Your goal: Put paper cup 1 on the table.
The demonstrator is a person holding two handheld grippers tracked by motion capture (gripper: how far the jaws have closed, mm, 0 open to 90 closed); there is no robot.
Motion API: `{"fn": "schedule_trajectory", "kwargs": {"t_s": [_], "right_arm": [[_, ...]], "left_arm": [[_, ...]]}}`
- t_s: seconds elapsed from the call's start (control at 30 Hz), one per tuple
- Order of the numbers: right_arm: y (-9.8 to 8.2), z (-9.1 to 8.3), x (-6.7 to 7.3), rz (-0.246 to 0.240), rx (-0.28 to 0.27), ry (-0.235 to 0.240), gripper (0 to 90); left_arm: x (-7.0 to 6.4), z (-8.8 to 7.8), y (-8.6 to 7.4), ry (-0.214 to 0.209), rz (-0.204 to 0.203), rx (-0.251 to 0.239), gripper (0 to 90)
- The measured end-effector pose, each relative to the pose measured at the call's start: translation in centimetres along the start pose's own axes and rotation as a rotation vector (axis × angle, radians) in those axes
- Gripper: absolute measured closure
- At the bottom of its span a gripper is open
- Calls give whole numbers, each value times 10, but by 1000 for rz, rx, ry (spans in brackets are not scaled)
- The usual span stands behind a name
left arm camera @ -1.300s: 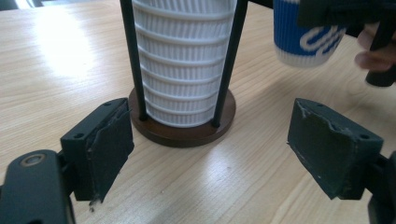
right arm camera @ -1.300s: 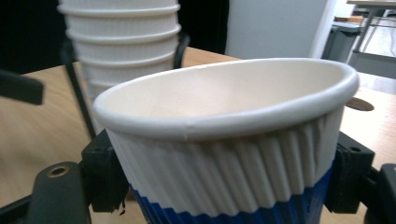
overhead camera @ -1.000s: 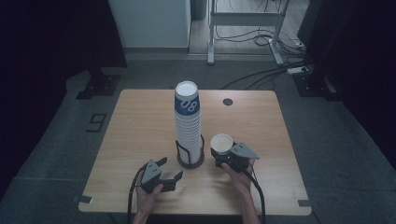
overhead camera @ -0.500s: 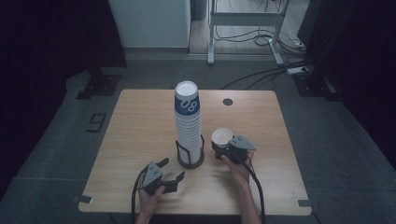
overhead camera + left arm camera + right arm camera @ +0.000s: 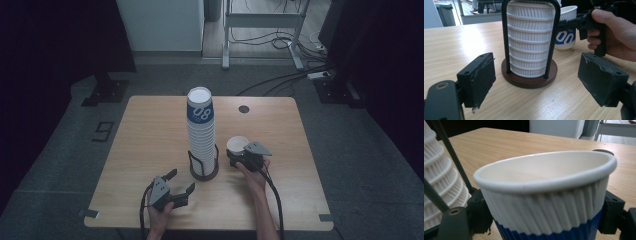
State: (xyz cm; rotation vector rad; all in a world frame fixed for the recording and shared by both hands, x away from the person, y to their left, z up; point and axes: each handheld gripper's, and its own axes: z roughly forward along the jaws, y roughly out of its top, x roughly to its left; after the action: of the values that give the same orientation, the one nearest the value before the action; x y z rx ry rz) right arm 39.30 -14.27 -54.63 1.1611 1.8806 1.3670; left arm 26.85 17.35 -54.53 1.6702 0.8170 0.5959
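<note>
A tall stack of white ribbed paper cups (image 5: 200, 130) with a blue top band stands in a black wire holder on a round wooden base (image 5: 204, 172) at mid-table. Just right of it, my right gripper (image 5: 239, 156) is shut on a single blue-and-white cup (image 5: 237, 145), upright, with its base at or just above the tabletop. In the right gripper view the cup (image 5: 546, 195) sits between both pads, the stack (image 5: 439, 170) at left. My left gripper (image 5: 181, 181) rests open near the front edge, its jaws pointing at the holder base (image 5: 529, 81), with nothing between them.
The wooden table (image 5: 150, 135) has a round cable hole (image 5: 243, 109) at its back right. Tape marks its front corners (image 5: 89, 214). Cables trail from both grippers over the front edge. Dark floor with stands and cords lies beyond.
My right gripper has carried the single cup a little farther from the person, staying beside the stack. The left gripper has hardly moved.
</note>
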Motion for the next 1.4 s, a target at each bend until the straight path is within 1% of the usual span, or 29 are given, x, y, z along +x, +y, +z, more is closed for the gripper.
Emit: {"fn": "schedule_trajectory", "kwargs": {"t_s": [0.07,0.13,0.2,0.23,0.33,0.4,0.5,0.6,0.63,0.67,0.77,0.93,1.0,1.07,1.13,1.2,1.33,1.37,1.4], "right_arm": [[0,0,0,7,-6,0,189],[0,0,0,9,0,-1,188],[1,-3,-1,20,23,2,188],[1,-4,-2,25,34,5,189],[0,-8,-5,37,49,8,188],[-1,-8,-5,24,59,2,185],[-1,-7,-5,18,76,-8,174],[-2,-5,-6,11,100,-2,123],[-2,-5,-5,13,98,-6,137],[-2,-4,-5,15,102,-2,125],[-2,-4,-6,16,112,-11,128],[-3,-6,-7,12,144,-13,129],[-4,-6,-7,9,161,-33,131],[-5,-6,-8,13,173,-26,131],[-6,-6,-7,14,174,-25,134],[-5,-8,-6,17,185,-32,134],[-4,-16,-6,16,177,-19,134],[-5,-18,-5,19,172,-23,138],[-5,-20,-5,19,161,-36,143]], "left_arm": [[1,0,0,-2,-4,3,144],[1,0,0,-5,-7,3,144],[1,0,0,-12,-4,3,163],[1,0,0,-8,-2,4,176],[0,0,0,-2,-7,7,146],[1,0,0,-3,-12,5,145],[0,0,0,2,-7,7,145],[0,1,0,1,-5,10,145],[0,1,1,1,-5,12,145],[0,1,1,1,-6,13,145],[1,1,1,2,-12,15,145],[1,2,1,4,-16,19,145],[1,2,1,2,-18,22,145],[2,2,1,2,-19,23,145],[1,2,1,5,-20,22,145],[1,2,1,5,-18,23,145],[0,3,1,8,-9,31,146],[0,3,1,8,-9,33,146],[0,3,1,8,-9,32,146]]}}
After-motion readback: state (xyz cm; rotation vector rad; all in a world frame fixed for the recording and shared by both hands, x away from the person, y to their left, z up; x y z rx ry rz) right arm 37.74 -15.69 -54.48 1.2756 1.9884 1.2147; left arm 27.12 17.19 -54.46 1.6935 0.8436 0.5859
